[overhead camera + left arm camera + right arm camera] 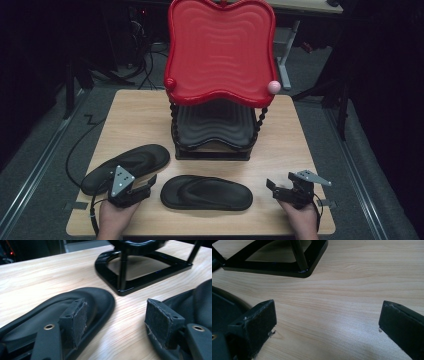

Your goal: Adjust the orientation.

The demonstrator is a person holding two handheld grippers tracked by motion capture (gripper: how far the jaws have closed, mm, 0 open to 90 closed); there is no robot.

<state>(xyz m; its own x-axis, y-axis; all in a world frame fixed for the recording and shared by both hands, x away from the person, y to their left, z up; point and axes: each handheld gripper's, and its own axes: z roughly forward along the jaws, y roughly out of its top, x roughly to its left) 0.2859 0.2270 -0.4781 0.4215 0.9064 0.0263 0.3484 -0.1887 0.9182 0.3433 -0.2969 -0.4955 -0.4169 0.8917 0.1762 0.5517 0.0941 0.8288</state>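
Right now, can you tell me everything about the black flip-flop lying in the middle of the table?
The middle flip-flop is black all over and looks like soft rubber or foam. It lies flat, sole down, strap side up, stretched sideways across the wooden table, just in front of the black stand without touching it. Its Y-shaped strap lies towards its left half. Neither gripper touches it; the left gripper sits open close to its left end.

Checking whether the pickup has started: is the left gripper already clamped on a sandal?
No: the left gripper has its jaws open over bare table, between the left sandal and the right sandal.
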